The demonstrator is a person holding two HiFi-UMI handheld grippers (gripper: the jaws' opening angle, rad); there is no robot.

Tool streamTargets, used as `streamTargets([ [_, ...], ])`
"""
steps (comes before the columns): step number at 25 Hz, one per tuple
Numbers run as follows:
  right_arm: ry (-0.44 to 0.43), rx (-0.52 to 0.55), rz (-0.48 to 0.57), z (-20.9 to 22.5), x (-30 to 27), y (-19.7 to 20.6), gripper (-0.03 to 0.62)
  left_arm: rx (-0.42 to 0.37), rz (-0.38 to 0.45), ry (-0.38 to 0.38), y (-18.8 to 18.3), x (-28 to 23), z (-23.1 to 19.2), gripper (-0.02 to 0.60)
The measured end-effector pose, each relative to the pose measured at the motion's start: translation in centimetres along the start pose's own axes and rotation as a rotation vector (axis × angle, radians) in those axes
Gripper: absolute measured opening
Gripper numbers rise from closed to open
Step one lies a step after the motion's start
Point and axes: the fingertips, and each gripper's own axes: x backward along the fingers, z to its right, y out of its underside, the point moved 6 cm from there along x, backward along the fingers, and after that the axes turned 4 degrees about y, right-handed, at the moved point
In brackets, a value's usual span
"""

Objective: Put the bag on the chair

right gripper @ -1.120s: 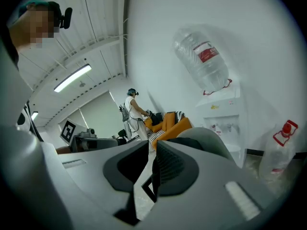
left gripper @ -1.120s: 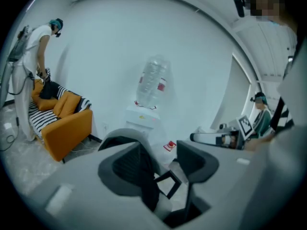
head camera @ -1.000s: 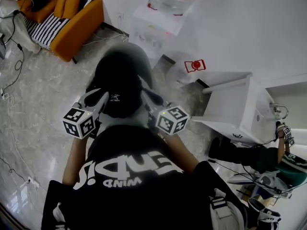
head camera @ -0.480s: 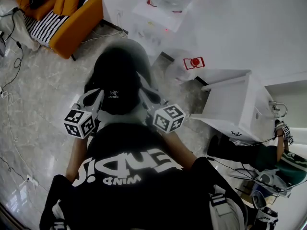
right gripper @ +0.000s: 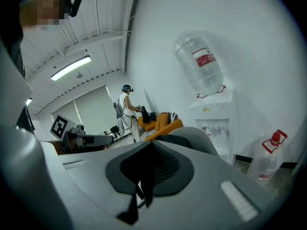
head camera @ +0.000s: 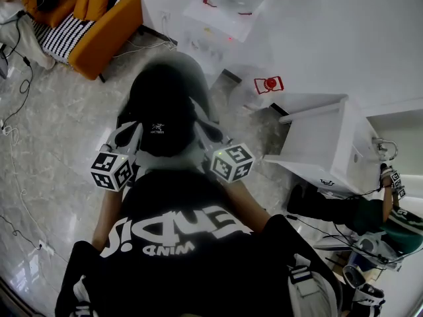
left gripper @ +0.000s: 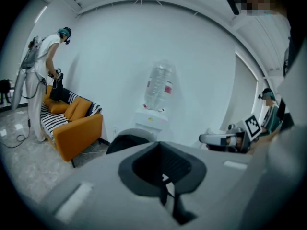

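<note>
A black bag [head camera: 162,104] with a small white logo hangs in front of me between the two grippers. It is over a grey round-backed chair [head camera: 193,71], and I cannot tell whether it touches the seat. My left gripper [head camera: 132,131] is at the bag's left side and my right gripper [head camera: 203,131] at its right. In the left gripper view the left gripper [left gripper: 163,176] is shut on a thin black strap [left gripper: 166,194]. In the right gripper view the right gripper [right gripper: 144,176] is shut on a black strap [right gripper: 139,195]. The chair's back [left gripper: 125,140] shows past the jaws.
An orange sofa [head camera: 106,35] with striped cushions stands at the back left, with a person [left gripper: 41,80] beside it. A water dispenser [head camera: 221,18] is against the wall, a red-capped jug [head camera: 268,88] beside it, and a white cabinet [head camera: 324,144] to the right. Cables [head camera: 16,104] cross the floor.
The bag and both grippers have shifted slightly away from me; the marker cubes have drawn a little closer together. Otherwise the scene is the same.
</note>
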Motion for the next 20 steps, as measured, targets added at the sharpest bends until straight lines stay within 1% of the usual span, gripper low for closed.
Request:
streamTargets([
  [9,0.02,-0.015,-0.001,0.62,0.0,0.0,-0.002,0.039,-0.017,-0.017,0.35,-0.04,-0.72,0.002],
  [20,0.024,-0.012,-0.016,0.96,-0.2,0.14,-0.002,0.047,-0.03,-0.015,0.63,-0.61,-0.72,0.002],
])
